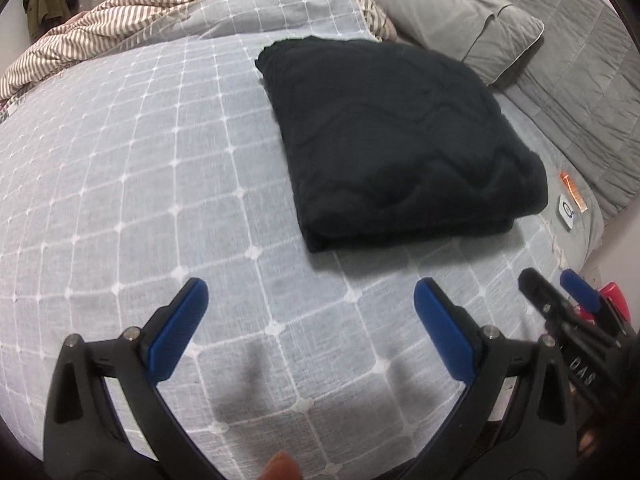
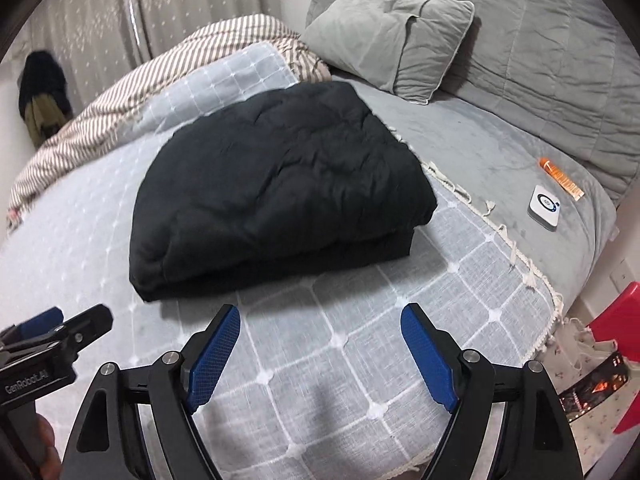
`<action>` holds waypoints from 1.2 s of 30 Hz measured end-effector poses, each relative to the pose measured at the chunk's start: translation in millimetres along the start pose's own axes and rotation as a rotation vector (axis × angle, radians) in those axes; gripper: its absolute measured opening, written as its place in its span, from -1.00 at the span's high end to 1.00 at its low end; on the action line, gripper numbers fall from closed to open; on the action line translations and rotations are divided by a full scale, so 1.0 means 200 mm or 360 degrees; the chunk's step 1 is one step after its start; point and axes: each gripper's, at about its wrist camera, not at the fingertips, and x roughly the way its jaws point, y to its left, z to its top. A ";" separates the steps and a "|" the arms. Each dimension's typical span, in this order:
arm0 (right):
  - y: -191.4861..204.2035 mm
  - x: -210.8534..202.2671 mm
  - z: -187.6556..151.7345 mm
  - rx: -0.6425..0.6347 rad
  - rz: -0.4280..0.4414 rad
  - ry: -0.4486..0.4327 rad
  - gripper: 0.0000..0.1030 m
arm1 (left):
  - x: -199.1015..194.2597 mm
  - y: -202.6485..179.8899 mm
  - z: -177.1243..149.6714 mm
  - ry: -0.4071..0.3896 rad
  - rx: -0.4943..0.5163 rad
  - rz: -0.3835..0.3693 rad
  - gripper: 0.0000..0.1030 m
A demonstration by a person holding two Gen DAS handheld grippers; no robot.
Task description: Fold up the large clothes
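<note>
Seemingly done: the jacket (image 1: 400,140) lies folded beyond both my jaws, left gripper (image 1: 312,328) and right gripper (image 2: 320,356) wide, empty.

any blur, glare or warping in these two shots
Left wrist view: strong fisheye bulge bends the checked bedspread, dark corners, slight blur, soft shadows under the left tongs. Right wrist view: same warping, the folded black jacket a little soft, glare only on the shiny curtain.

Black hand-held gripper (image 1: 312,304), blue ribbed pads (image 2: 428,356), silver pivot screws, white "GenRobot.AI" lettering
</note>
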 end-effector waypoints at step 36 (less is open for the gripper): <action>-0.01 0.10 -0.07 -0.0035 -0.0081 0.0065 -0.63 | 0.02 -0.12 -0.04 -0.0006 0.0067 -0.0029 -0.99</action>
